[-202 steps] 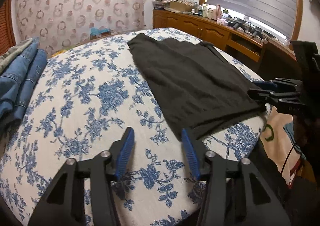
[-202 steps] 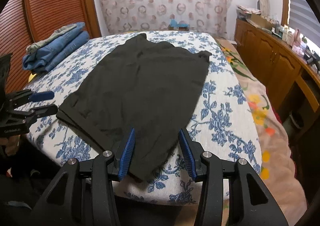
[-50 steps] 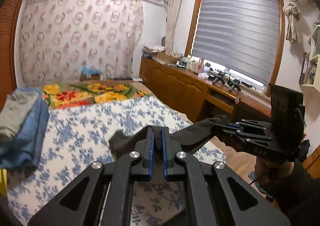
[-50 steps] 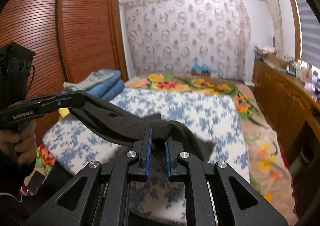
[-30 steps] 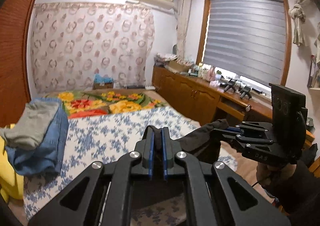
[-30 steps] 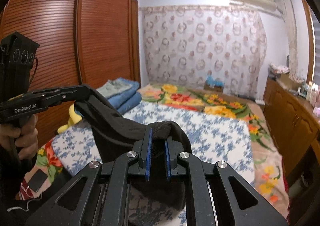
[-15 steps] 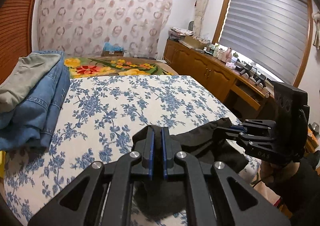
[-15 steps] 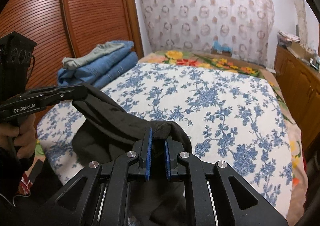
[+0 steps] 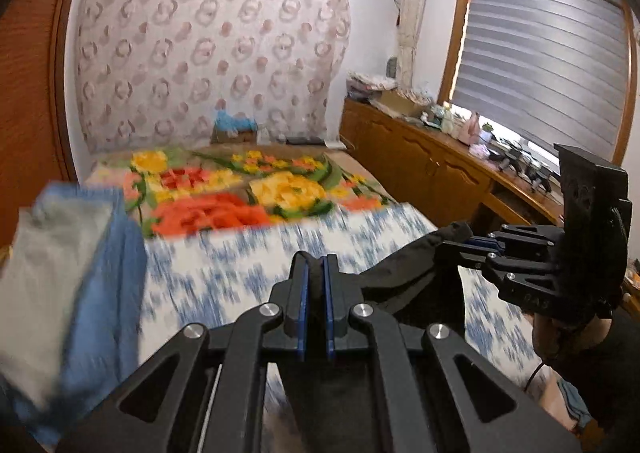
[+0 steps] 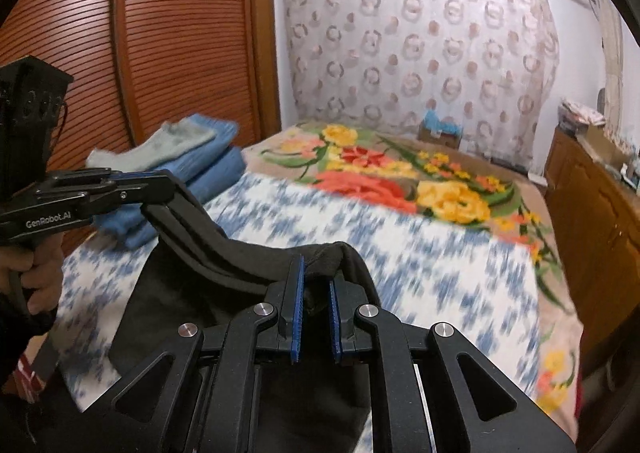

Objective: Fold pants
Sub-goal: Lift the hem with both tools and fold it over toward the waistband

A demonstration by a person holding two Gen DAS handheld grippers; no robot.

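Both jaws clamped on black pants (image 10: 224,249), left gripper (image 9: 314,285) and right gripper (image 10: 316,293) each pinching one end; cloth slung between, above floral bed (image 10: 400,253). Risks: thin pinch slips mid-swing, hanging part bunches, edges land askew. Jeans stack (image 9: 72,277) at 9 o'clock could snag.

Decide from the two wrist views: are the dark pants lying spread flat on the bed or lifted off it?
Lifted. The dark pants hang stretched between the left claw and right claw, both clamped on the fabric.
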